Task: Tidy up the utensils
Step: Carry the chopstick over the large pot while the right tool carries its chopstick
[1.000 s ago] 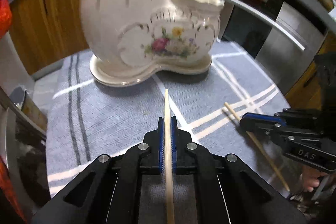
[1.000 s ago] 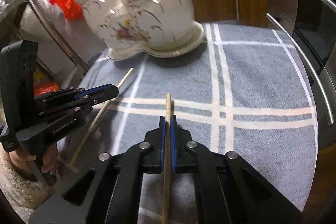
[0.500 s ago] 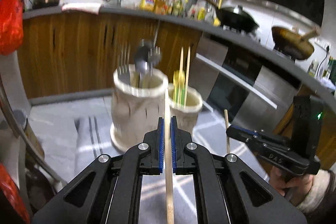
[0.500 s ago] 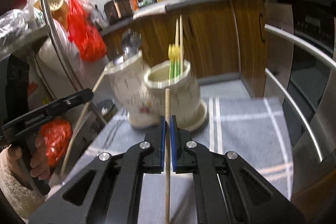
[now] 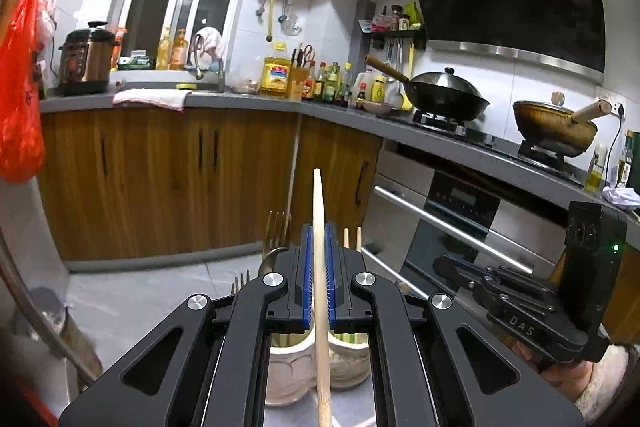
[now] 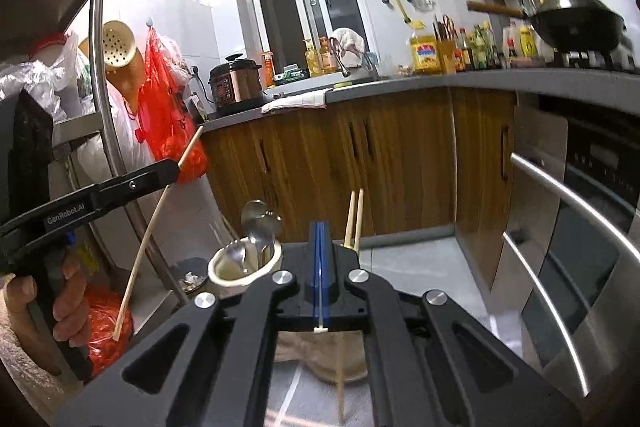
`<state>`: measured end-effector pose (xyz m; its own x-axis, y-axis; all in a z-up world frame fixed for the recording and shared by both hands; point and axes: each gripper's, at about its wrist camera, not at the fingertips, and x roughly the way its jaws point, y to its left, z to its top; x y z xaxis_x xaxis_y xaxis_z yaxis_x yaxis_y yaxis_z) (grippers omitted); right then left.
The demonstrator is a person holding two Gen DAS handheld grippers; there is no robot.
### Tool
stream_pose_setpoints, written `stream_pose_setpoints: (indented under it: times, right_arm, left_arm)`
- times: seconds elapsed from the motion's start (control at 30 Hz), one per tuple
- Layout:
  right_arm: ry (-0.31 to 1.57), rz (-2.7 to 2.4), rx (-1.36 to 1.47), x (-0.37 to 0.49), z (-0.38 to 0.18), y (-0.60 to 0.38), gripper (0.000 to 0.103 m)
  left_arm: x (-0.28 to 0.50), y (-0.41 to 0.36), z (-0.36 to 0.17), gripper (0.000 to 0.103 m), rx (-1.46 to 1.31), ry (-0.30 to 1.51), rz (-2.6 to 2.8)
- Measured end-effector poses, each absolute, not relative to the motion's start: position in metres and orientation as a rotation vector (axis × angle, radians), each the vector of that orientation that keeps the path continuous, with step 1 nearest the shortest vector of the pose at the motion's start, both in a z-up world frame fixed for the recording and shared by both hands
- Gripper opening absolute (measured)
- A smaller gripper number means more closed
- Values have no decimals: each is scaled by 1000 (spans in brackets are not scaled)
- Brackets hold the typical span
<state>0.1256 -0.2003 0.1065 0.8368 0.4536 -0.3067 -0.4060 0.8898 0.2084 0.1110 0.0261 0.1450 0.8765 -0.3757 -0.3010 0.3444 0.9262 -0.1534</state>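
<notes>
Landmark: cream ceramic utensil holder (image 6: 240, 269), two joined cups, standing on a grey cloth (image 5: 360, 403); both wrist views look over it from above.

Left chopstick (image 5: 320, 267): pale wooden stick, clamped between the blue pads (image 5: 306, 279) of the left gripper (image 5: 318, 231). It runs along the gripper's axis, its tip sticking out past the fingertips, above the holder. In the right wrist view the same stick (image 6: 154, 223) hangs slanted, well to the left of the holder, apart from it.

Left gripper state: jaws narrow, closed on the left chopstick; a hand (image 6: 36, 303) holds the grip.

Right chopstick (image 6: 340, 375): thin stick, its upper end seen at the rear of the right gripper (image 6: 320, 227), the rest dropping down in front of the holder's right cup. Whether it touches the cup cannot be told.

Right gripper state: blue pads pressed together, pinching the right chopstick. From the left wrist view it sits right of the holder (image 5: 472, 269), jaws edge-on there.

Holder contents, left cup: spoons (image 6: 256, 223) and forks (image 5: 276, 231), handles down.

Holder contents, right cup: two chopsticks (image 6: 354, 219) upright, just behind the right gripper's fingertips.

Beyond the holder: wooden cabinets (image 5: 160, 179), grey countertop (image 6: 420, 83), pressure cooker (image 5: 84, 57), black wok (image 5: 448, 99) on the stove.

Left of the holder: red plastic bag (image 6: 168, 131) hanging by a metal rack (image 6: 104, 99).
</notes>
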Motion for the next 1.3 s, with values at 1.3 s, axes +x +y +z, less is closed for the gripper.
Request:
stream_pose_setpoints:
  times: [1.3]
  right_arm:
    - [996, 110, 111, 211, -60, -226, 5]
  left_arm:
    - [103, 34, 77, 7, -140, 444, -398]
